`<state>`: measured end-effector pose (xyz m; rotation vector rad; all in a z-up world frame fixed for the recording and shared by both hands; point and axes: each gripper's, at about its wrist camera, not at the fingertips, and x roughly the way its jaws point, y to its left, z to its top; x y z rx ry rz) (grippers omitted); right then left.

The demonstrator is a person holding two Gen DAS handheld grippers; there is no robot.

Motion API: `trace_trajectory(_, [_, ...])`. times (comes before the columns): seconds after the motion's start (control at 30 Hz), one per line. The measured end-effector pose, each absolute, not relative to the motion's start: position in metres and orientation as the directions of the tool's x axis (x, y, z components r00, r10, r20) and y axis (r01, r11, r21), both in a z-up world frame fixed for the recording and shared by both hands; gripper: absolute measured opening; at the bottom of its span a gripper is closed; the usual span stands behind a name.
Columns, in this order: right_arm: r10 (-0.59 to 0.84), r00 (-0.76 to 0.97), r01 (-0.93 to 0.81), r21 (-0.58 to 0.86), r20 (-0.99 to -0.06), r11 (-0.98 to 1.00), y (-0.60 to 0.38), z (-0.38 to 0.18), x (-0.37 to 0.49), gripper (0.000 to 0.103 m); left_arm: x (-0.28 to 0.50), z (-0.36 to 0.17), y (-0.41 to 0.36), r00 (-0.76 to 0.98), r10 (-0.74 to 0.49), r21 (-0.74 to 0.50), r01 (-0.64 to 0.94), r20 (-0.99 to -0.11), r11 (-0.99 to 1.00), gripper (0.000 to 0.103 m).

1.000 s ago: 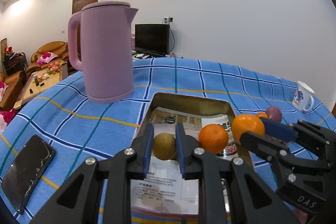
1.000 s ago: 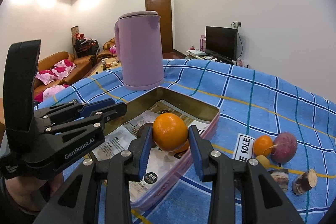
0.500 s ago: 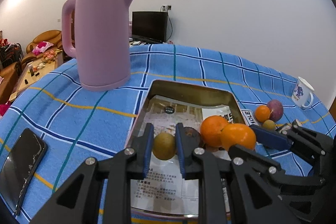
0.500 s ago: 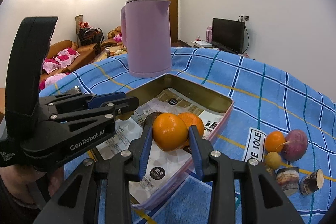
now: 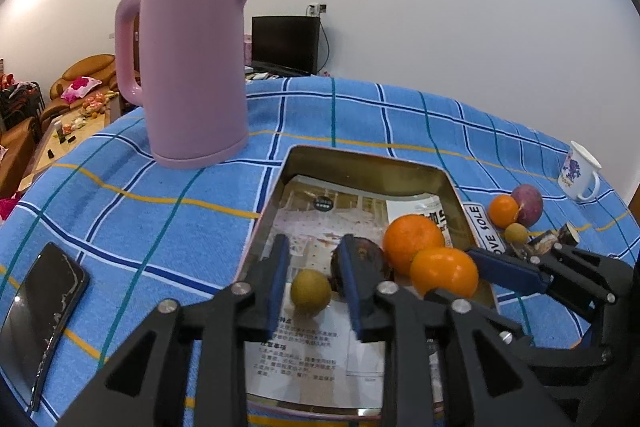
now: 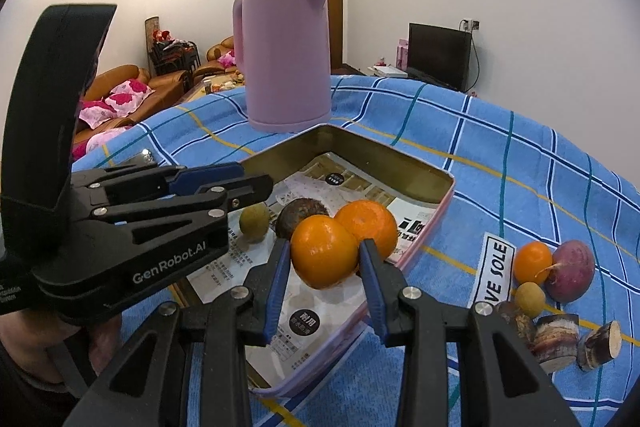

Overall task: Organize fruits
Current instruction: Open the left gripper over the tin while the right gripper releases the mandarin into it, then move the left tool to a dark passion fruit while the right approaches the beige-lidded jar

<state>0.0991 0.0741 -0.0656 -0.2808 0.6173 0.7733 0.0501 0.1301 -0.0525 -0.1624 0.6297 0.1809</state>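
A paper-lined metal tray (image 5: 368, 163) (image 6: 384, 155) sits on the blue checked cloth. My left gripper (image 5: 314, 287) is open over it; a small yellow-green fruit (image 5: 311, 291) (image 6: 254, 221) lies loose on the paper between its fingers. A dark brown fruit (image 5: 366, 259) (image 6: 298, 217) and an orange (image 5: 414, 241) (image 6: 368, 225) lie beside it. My right gripper (image 6: 324, 273) is shut on a second orange (image 6: 324, 255) (image 5: 444, 273), low over the tray's right part, touching the first orange.
A pink kettle (image 5: 192, 67) stands behind the tray. A phone (image 5: 40, 315) lies at the left. Right of the tray are a label (image 6: 494, 271), a small orange (image 6: 532, 263), a purple fruit (image 6: 570, 277), a small yellow fruit (image 6: 529, 299) and cut stem pieces (image 6: 560, 343). A mug (image 5: 578, 177) stands far right.
My left gripper has opened and let the yellow-green fruit down onto the tray paper. My right gripper has carried its orange lower and against the other orange.
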Motion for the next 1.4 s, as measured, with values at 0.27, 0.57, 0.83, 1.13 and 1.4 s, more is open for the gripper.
trace_trajectory(0.27, [0.575, 0.566, -0.716, -0.007, -0.591, 0.698, 0.068, -0.063, 0.096, 0.051, 0.040, -0.048, 0.130, 0.810, 0.166, -0.082, -0.255, -0.563, 0.963, 0.071])
trace_trajectory(0.57, [0.548, 0.625, -0.666, -0.013, -0.556, 0.746, 0.032, -0.053, 0.089, 0.051, 0.037, -0.039, 0.112, 0.832, 0.139, -0.100, -0.226, -0.537, 0.969, 0.071])
trace_trajectory(0.83, [0.446, 0.733, -0.542, -0.046, -0.513, 0.839, -0.030, -0.044, 0.091, 0.051, 0.044, -0.030, 0.060, 0.851, 0.074, -0.055, -0.120, -0.519, 0.991, 0.071])
trace_trajectory(1.13, [0.291, 0.803, -0.332, 0.015, -0.521, 0.943, -0.109, -0.047, 0.119, 0.051, 0.064, -0.032, -0.003, 0.839, 0.003, 0.002, -0.002, -0.543, 1.000, 0.071])
trace_trajectory(1.4, [0.246, 0.786, -0.240, 0.086, -0.568, 0.967, -0.141, -0.055, 0.143, 0.051, 0.088, -0.045, -0.035, 0.786, -0.075, -0.007, 0.089, -0.614, 0.996, 0.065])
